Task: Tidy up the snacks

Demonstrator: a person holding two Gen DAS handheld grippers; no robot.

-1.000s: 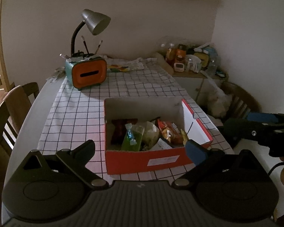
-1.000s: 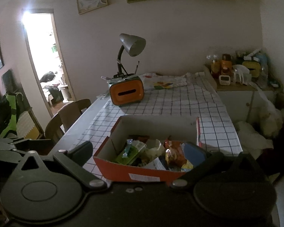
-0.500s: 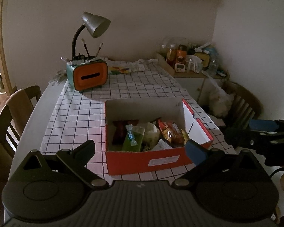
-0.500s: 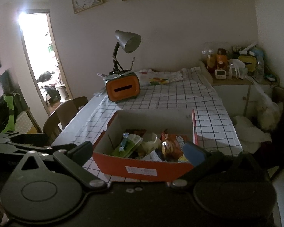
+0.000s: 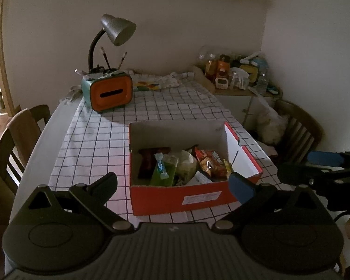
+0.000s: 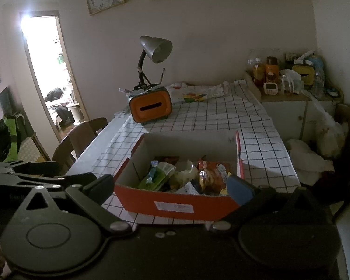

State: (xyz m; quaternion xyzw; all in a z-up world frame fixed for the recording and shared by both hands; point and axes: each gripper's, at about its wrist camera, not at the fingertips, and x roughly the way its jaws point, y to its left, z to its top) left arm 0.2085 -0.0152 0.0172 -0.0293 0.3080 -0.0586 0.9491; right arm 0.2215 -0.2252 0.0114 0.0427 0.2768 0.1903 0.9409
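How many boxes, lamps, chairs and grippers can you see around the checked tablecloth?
Red snack box: 1
Orange tissue box: 1
Desk lamp: 1
Wooden chairs, two at the table's left, one at its right: 3
Grippers, left gripper and right gripper, both open: 2
Total: 8

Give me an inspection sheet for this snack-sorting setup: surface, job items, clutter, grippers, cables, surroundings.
Surface: table under a checked cloth, bare strip along its left edge.
Job's things: open red box near the front edge, snack packets heaped inside; none lying on the cloth.
Clutter: orange tissue holder with pens and a desk lamp at the far end; crumpled printed cloth beside it.
Grippers: left gripper and right gripper both short of the box, jaws open, holding nothing.
Cables: a dark cable behind the right gripper.
Surroundings: wooden chairs either side, crowded side cabinet, bright doorway.
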